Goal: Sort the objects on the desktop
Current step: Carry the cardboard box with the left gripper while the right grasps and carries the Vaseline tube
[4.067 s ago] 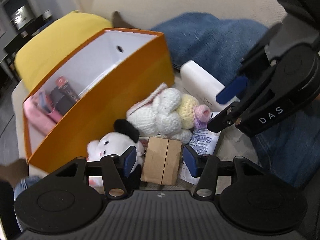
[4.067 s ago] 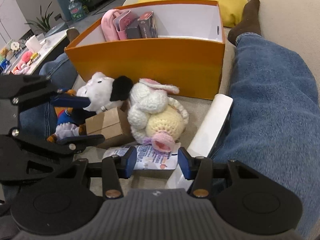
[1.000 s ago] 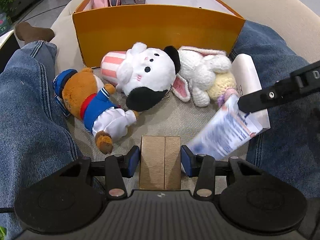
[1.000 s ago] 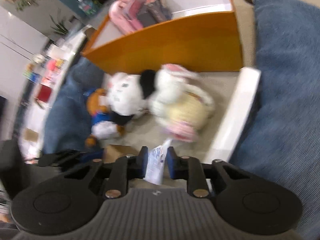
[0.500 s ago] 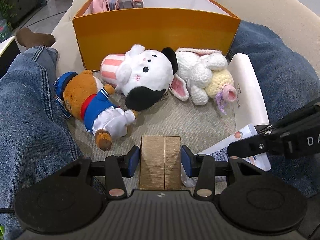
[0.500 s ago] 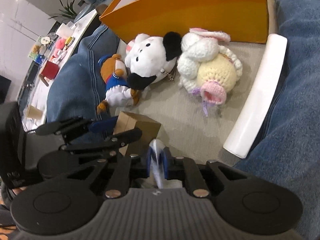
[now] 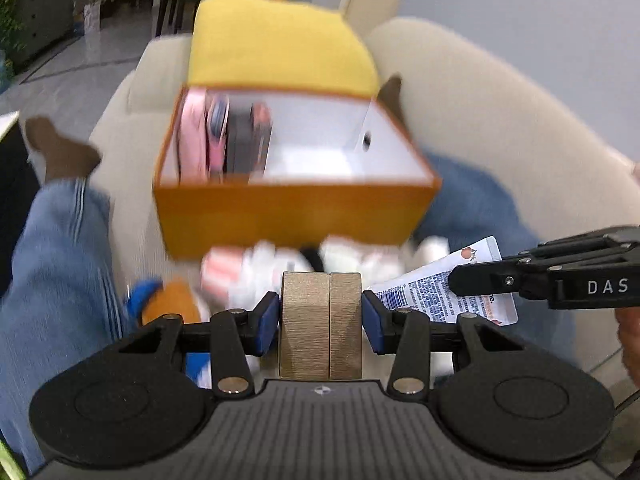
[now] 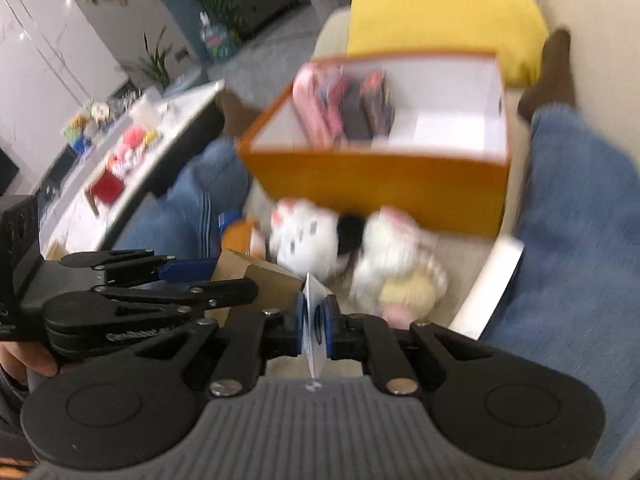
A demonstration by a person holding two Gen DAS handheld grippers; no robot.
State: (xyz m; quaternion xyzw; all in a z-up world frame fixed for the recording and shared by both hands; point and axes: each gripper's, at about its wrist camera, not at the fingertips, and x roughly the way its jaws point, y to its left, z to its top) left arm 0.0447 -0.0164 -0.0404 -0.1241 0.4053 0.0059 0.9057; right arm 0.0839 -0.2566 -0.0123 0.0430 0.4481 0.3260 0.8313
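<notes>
My left gripper (image 7: 321,316) is shut on a small brown cardboard box (image 7: 321,322), held in the air in front of the orange storage box (image 7: 296,204). My right gripper (image 8: 313,326) is shut on a flat white printed packet (image 8: 314,340), seen edge-on; the packet also shows in the left wrist view (image 7: 436,292) at the right. The orange box (image 8: 384,184) holds pink and dark items at its left end; its right part is bare white. Both views are blurred by motion.
Several plush toys (image 8: 312,240) lie on the sofa seat in front of the orange box, with a white flat object (image 8: 492,280) beside them. A person's jeans-clad legs (image 8: 580,240) flank both sides. A yellow cushion (image 7: 276,44) stands behind the box.
Both grippers have risen and tilted up toward the orange box, each still holding its object. The plush toys have dropped low in the views and the box interior now shows.
</notes>
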